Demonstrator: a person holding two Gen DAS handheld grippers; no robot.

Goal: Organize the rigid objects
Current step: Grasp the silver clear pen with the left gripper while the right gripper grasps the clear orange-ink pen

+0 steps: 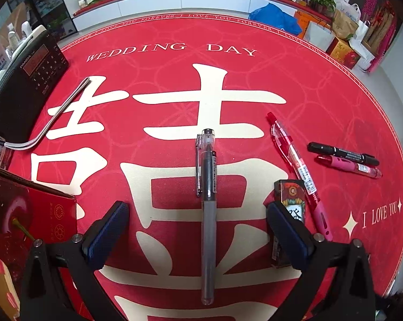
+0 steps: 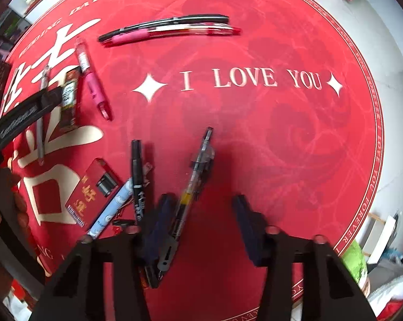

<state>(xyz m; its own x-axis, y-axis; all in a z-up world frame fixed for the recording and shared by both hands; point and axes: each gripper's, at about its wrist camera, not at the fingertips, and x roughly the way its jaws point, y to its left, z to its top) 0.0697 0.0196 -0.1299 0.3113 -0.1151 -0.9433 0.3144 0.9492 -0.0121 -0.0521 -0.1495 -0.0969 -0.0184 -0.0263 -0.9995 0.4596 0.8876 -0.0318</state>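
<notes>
A clear gel pen (image 1: 207, 187) lies on the red table mat (image 1: 161, 85), straight between the wide-apart fingers of my left gripper (image 1: 197, 206), which is open and touches nothing. In the right wrist view my right gripper (image 2: 202, 200) points down at the mat (image 2: 254, 120). A dark see-through pen (image 2: 198, 165) lies between its fingers, slanted along the left finger (image 2: 161, 214), with the right finger well apart from it. The pads do not clamp the pen. This view is blurred.
A small patterned box (image 1: 288, 195) and a red-pink pen (image 1: 297, 165) lie by my left gripper's right finger, a black marker (image 1: 343, 153) and pink pen (image 1: 348, 166) beyond. A black radio (image 1: 27, 80) and red cherry box (image 1: 19, 214) sit left. A red pack (image 2: 94, 192), blue-white pen (image 2: 110, 208) and black marker (image 2: 137, 176) lie left of my right gripper.
</notes>
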